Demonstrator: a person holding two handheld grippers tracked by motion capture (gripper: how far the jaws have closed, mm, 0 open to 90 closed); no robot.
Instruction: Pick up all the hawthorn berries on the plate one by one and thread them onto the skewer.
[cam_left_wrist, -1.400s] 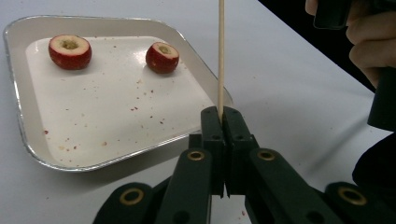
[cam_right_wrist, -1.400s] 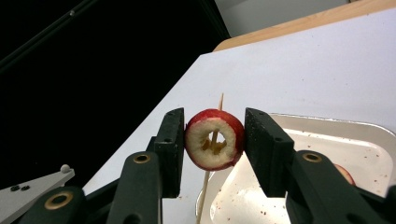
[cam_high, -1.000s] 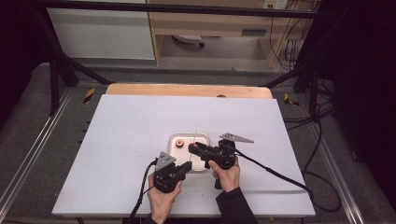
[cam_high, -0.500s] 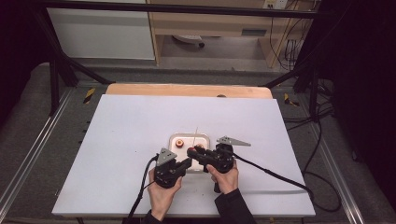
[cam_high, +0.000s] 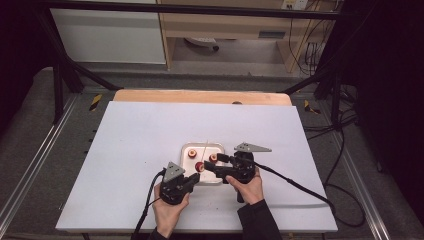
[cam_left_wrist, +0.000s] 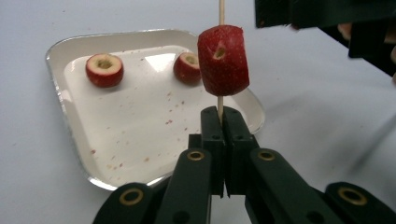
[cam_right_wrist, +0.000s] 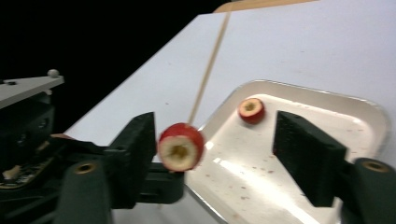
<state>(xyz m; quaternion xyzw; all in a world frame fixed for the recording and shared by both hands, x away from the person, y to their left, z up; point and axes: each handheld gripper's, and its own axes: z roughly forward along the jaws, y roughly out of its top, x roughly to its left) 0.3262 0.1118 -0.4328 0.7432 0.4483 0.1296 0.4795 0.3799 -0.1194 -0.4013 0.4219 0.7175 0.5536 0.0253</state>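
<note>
Left gripper view: skewer (cam_left_wrist: 220, 105) pinched, piercing fruit (cam_left_wrist: 223, 60); high view unclear

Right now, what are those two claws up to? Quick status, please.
Left claw shut on skewer, fruit piece threaded on it. Right claw has just been opening, pads off the fruit piece. Two more pieces in tray. Nothing blocking.

The right claw (cam_right_wrist: 212, 154) has just been opening, its pads now off the skewered fruit piece (cam_right_wrist: 180, 146) between them.
</note>
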